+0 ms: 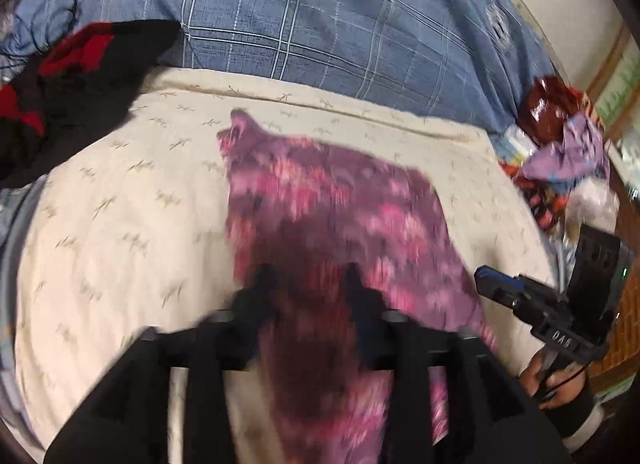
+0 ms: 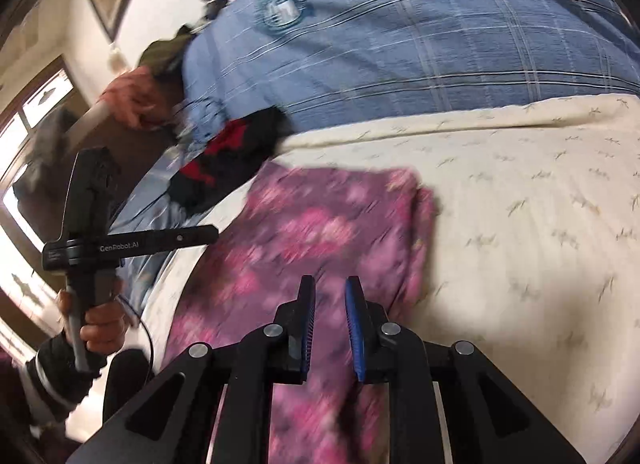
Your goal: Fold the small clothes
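Over on the left there's a black and red garment (image 1: 60, 92) bunched up. The purple floral garment (image 1: 336, 208) lies flat on the cream bedspread (image 1: 120, 224), under both grippers. Left gripper (image 1: 308, 276) jaws sit fairly wide and empty; right gripper (image 2: 330, 296) jaws show a narrow gap, nothing pinched.

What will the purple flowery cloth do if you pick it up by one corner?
The purple flowery cloth will probably droop and unfold: it looks thin, lying flat with a soft doubled edge. It likely feels light and shouldn't roll or slide on the cream bedcover.
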`<state>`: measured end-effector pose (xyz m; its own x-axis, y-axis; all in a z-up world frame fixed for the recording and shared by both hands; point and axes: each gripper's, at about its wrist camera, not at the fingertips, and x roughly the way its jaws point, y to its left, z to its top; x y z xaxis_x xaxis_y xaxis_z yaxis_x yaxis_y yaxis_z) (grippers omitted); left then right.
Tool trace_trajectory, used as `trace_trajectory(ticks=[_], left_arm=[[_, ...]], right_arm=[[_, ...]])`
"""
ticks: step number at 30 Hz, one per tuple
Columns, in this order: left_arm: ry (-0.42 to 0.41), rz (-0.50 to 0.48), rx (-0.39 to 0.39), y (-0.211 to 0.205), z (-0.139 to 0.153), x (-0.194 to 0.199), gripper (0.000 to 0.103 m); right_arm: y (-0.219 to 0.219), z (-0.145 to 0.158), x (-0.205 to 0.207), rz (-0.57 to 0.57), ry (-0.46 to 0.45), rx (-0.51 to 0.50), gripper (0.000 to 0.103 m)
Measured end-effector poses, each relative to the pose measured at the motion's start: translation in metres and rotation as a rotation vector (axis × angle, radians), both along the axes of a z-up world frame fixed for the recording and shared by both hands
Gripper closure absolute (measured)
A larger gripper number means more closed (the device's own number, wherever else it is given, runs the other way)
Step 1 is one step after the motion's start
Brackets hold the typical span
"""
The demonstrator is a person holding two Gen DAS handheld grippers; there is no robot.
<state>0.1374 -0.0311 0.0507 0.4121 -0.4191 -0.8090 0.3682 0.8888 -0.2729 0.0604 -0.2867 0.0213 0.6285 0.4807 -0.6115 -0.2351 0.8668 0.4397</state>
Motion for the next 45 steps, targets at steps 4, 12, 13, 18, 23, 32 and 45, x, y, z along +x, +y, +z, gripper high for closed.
trace_trajectory(ticks=[4,12,13,18,23,32,45], left_arm=[[0.063,-0.003,0.081,-0.005,-0.042,-0.01,0.049],[0.034,0.083,0.032,0.024,-0.01,-0.039,0.034],[0.006,0.09,0.06,0.025,-0.006,-0.051,0.027],[-0.071,0.119,0.097,0.028,-0.004,-0.1,0.014],[-0.145,0.126,0.188,0.027,-0.009,-0.133,0.014],[-0.231,0.129,0.295,0.02,-0.009,-0.165,0.014],[-0.248,-0.015,0.288,-0.014,-0.008,-0.195,0.014]], right_arm=[[0.014,-0.034,-0.003,0.016,0.067,-0.141,0.092],[0.013,0.003,-0.028,-0.067,0.099,-0.157,0.038],[0.015,0.007,-0.037,-0.085,0.102,-0.203,0.03],[0.026,0.017,-0.075,-0.189,0.135,-0.368,0.009],[0.034,0.025,-0.109,-0.221,0.139,-0.435,0.003],[0.048,0.029,-0.139,-0.29,0.084,-0.571,0.0],[0.041,0.035,-0.158,-0.332,0.07,-0.56,0.0]])
